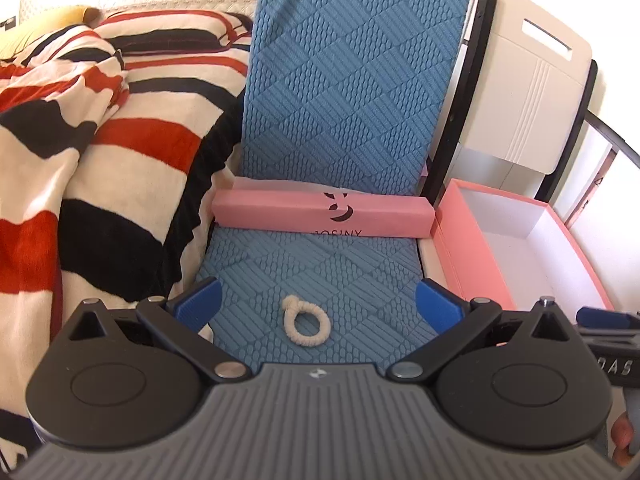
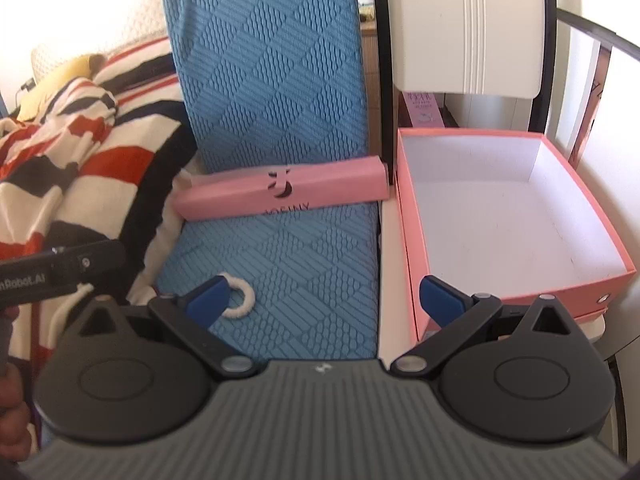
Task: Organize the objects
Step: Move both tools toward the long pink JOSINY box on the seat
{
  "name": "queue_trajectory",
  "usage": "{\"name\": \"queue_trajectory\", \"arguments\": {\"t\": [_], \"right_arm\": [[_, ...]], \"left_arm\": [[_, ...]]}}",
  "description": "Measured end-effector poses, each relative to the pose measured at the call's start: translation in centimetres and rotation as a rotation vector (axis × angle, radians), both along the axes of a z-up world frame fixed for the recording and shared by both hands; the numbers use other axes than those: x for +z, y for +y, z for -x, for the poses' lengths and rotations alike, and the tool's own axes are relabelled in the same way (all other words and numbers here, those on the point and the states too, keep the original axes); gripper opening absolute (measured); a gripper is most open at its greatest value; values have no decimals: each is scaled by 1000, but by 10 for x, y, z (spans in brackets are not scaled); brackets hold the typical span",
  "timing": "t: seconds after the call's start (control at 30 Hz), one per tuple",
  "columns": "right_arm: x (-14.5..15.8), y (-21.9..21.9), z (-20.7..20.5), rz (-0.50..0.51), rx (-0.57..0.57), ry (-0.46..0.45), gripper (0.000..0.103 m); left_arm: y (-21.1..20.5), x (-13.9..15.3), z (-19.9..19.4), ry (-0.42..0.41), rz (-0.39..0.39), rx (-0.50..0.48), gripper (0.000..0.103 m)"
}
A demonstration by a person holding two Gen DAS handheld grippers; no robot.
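A cream hair tie (image 1: 306, 325) lies flat on the blue textured mat (image 1: 352, 104), right between the wide-apart blue pads of my left gripper (image 1: 320, 300), untouched. Behind it a long pink box lid (image 1: 320, 216) stands on its edge against the raised part of the mat. An open pink box (image 1: 516, 252) with a white inside and nothing in it sits to the right. In the right wrist view my right gripper (image 2: 324, 300) is open over the mat's edge, its left fingertip (image 2: 210, 298) covering part of the hair tie (image 2: 242, 300), its right fingertip before the pink box (image 2: 508, 220).
A red, black and white striped blanket (image 1: 100, 152) is heaped at the left, against the mat. A white chair back (image 2: 468, 28) with a black frame rises behind the pink box. The left gripper's body (image 2: 60, 276) shows at the left edge of the right wrist view.
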State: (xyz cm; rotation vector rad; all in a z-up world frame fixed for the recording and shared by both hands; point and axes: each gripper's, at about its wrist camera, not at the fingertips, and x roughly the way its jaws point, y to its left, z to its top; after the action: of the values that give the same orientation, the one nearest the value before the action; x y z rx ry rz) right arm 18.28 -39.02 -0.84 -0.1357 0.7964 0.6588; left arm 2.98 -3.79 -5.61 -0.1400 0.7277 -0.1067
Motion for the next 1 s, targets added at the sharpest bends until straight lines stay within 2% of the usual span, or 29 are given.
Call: {"name": "queue_trajectory", "arguments": {"t": [0.2, 0.53, 1.0], "right_arm": [[-6, -1, -4, 3, 9, 23, 103], [-9, 3, -10, -7, 4, 40, 103], [-28, 21, -25, -3, 20, 52, 103]], "left_arm": [[-2, -7, -3, -4, -19, -6, 103], [11, -7, -2, -23, 20, -5, 103], [5, -30, -30, -6, -19, -22, 103]]}}
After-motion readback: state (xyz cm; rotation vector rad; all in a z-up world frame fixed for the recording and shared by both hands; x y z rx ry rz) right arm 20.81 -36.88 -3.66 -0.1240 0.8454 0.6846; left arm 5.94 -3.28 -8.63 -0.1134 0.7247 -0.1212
